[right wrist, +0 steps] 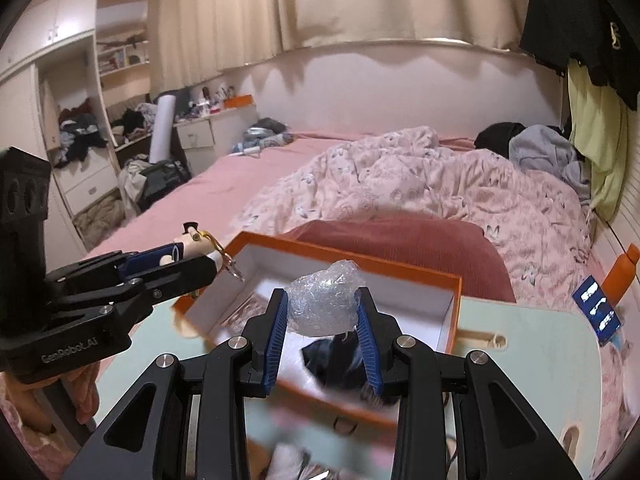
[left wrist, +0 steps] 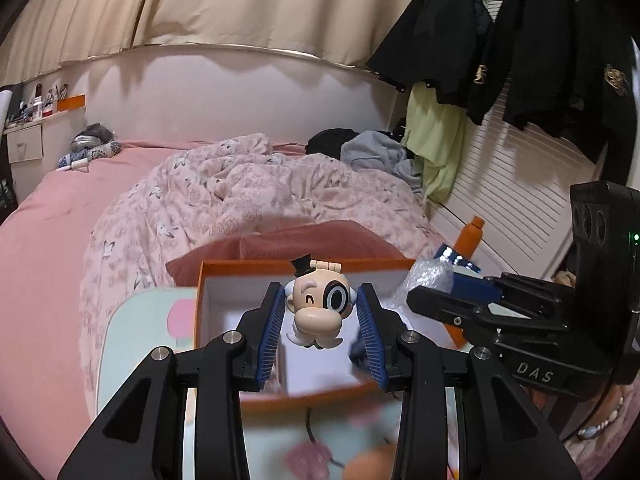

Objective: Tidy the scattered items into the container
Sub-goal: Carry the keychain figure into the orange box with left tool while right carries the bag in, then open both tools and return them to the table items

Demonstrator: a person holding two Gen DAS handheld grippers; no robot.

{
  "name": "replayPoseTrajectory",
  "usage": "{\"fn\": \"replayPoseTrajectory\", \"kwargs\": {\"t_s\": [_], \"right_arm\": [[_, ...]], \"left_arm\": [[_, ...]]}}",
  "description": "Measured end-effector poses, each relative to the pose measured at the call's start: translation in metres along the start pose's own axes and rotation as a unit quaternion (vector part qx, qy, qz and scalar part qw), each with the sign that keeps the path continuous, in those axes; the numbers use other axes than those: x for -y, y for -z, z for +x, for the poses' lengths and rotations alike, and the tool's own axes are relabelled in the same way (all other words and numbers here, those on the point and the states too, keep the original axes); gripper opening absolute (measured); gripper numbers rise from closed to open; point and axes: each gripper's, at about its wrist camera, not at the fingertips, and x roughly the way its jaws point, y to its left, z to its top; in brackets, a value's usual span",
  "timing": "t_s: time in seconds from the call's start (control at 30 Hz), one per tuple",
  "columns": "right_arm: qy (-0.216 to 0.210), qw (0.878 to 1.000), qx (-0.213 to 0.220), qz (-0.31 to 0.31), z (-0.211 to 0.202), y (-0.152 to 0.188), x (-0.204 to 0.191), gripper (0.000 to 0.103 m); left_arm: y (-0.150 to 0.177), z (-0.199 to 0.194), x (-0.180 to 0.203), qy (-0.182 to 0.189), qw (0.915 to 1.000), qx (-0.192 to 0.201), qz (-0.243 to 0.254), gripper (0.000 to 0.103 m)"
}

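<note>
left tongs [left wrist: 320, 316] pinching toy figure [left wrist: 318, 304] | right tongs [right wrist: 322, 316] pinching bubble wrap wad [right wrist: 324, 300] | both poised above orange box [right wrist: 456, 292] — ready to drop (my guess)

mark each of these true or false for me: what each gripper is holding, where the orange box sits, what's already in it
1. The left gripper holds a small cartoon figure with a top hat. True.
2. The right gripper is empty. False: its pads are closed on a wad of bubble wrap.
3. The orange box stands open, with no lid on it. True.
4. The box sits on the floor. False: it rests on a pale green table at the foot of the bed.
5. The box is completely empty. False: some dark fabric already lies inside it.
</note>
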Motion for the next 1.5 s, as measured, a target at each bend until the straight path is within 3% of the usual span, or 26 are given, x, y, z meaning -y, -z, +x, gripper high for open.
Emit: {"fn": "replayPoseTrajectory", "kwargs": {"t_s": [0.2,0.57,0.63,0.67,0.73,0.8,0.87,1.17,1.33,1.5], "right_arm": [[0.018,0.999,-0.036,0.022,0.035,0.010,0.013,0.033],[0.024,0.999,-0.037,0.016,0.039,0.018,0.009,0.034],[0.026,0.999,-0.031,0.014,0.036,0.018,0.008,0.039],[0.027,0.999,-0.028,0.013,0.035,0.018,0.007,0.046],[0.029,0.999,-0.020,0.012,0.031,0.019,0.007,0.057],[0.026,1.000,-0.010,0.011,0.025,0.019,0.005,0.058],[0.026,1.000,-0.009,0.008,0.022,0.018,0.004,0.058],[-0.007,1.000,-0.006,0.005,-0.014,0.029,-0.005,0.058],[-0.030,0.999,-0.020,0.000,-0.045,0.056,-0.014,0.060],[-0.009,0.999,-0.046,-0.012,-0.074,0.101,-0.020,0.060]], "left_arm": [[0.018,0.033,-0.008,-0.007,0.9993,-0.030,-0.022,0.039],[0.025,0.033,-0.006,-0.015,0.9993,-0.033,-0.011,0.039],[0.025,0.032,-0.007,-0.012,0.9992,-0.034,-0.018,0.039],[0.025,0.031,-0.007,-0.012,0.9992,-0.033,-0.020,0.039],[0.024,0.028,-0.007,-0.021,0.9993,-0.027,-0.018,0.047],[0.024,0.022,-0.007,-0.032,0.9992,-0.014,-0.018,0.072],[0.024,0.011,-0.008,-0.032,0.9991,0.005,-0.027,0.074],[0.025,-0.028,-0.003,-0.010,0.9995,0.006,-0.030,0.074],[0.053,-0.053,0.010,-0.011,0.9997,-0.018,-0.013,0.074],[0.102,-0.071,0.019,-0.028,0.9978,-0.060,0.004,0.074]]}}
